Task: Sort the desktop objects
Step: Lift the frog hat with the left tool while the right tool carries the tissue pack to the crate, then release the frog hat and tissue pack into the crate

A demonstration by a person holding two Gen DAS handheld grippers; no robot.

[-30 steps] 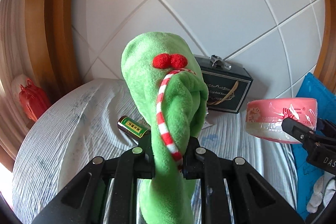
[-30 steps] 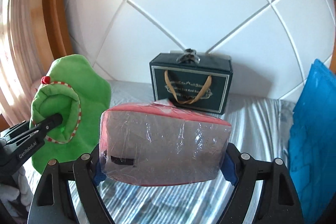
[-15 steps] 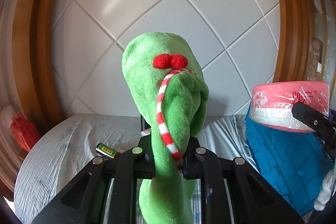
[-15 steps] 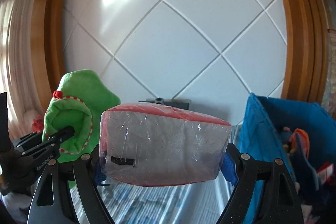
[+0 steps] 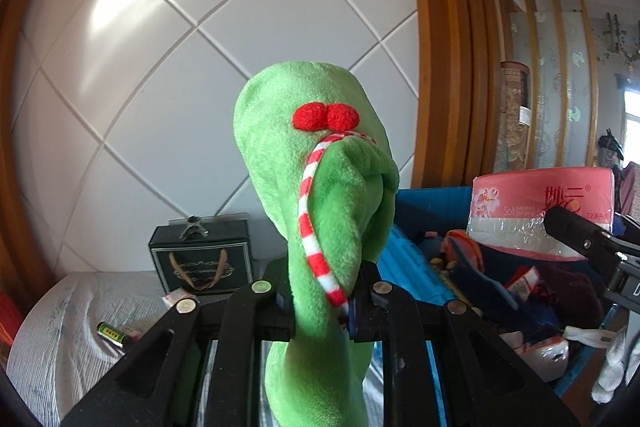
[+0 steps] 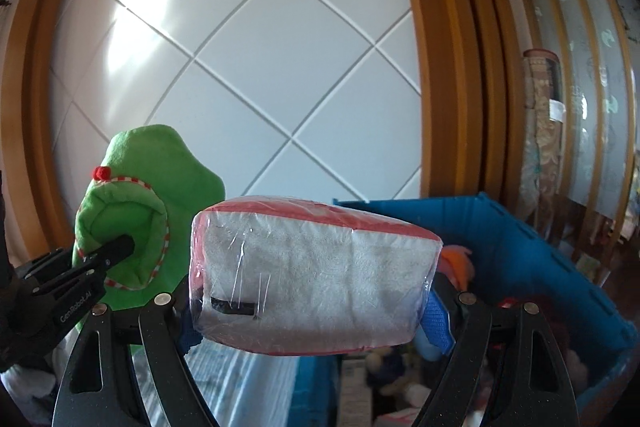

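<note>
White quilted wall panels framed in wood fill the background, and below them a striped cloth covers the bench (image 5: 60, 311). We hold a green plush slipper (image 5: 316, 163) in the left gripper (image 5: 322, 301), jaws clamped on its lower part, its long axis standing up ahead of them. Our right gripper (image 6: 316, 311) has its jaws clamped across a wrapped pack of tissues (image 6: 316, 275), long axis crosswise between them.

What the drop turns on, we judge, is the blue bin (image 6: 520, 239): it lies ahead and to the right of both jaws, and the right pair is nearer, with the pack at its near edge. A dark gift box (image 5: 202, 255) and a small battery (image 5: 112, 333) lie low and left of the left jaws.

Both loads block the view straight ahead; the bin's contents are a jumble we cannot sort out, and its floor is hidden.
</note>
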